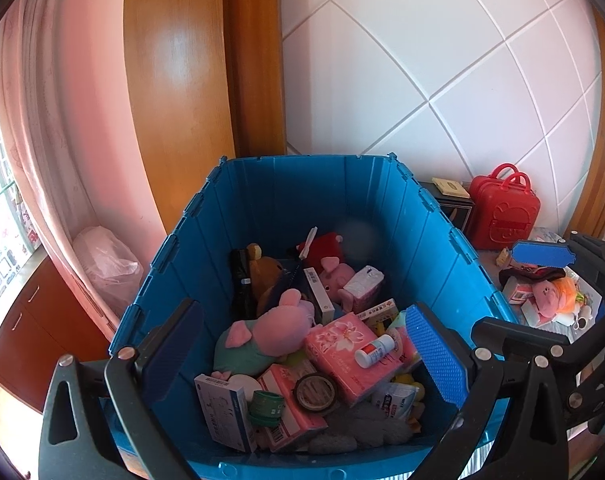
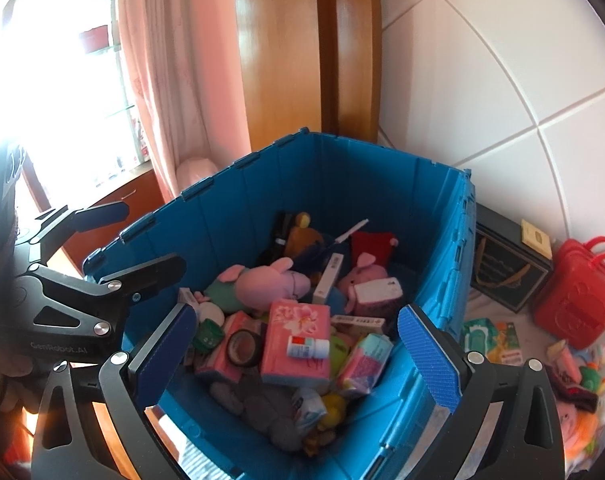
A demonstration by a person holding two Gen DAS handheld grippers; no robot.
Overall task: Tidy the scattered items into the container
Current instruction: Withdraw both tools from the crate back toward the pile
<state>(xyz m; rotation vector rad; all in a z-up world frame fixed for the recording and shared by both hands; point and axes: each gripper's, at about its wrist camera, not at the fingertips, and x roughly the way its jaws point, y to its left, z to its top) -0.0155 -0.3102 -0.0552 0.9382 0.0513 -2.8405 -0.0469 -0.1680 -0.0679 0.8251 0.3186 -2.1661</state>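
Both grippers are held over the near rim of the blue container. The left gripper is spread wide with nothing pinched, and the right gripper likewise. Just below, a pink tissue pack is seen in the container, with a small white bottle lying on it (label unreadable). A pink plush pig sits further in. More scattered items are left outside, past the right wall, near a red toy suitcase.
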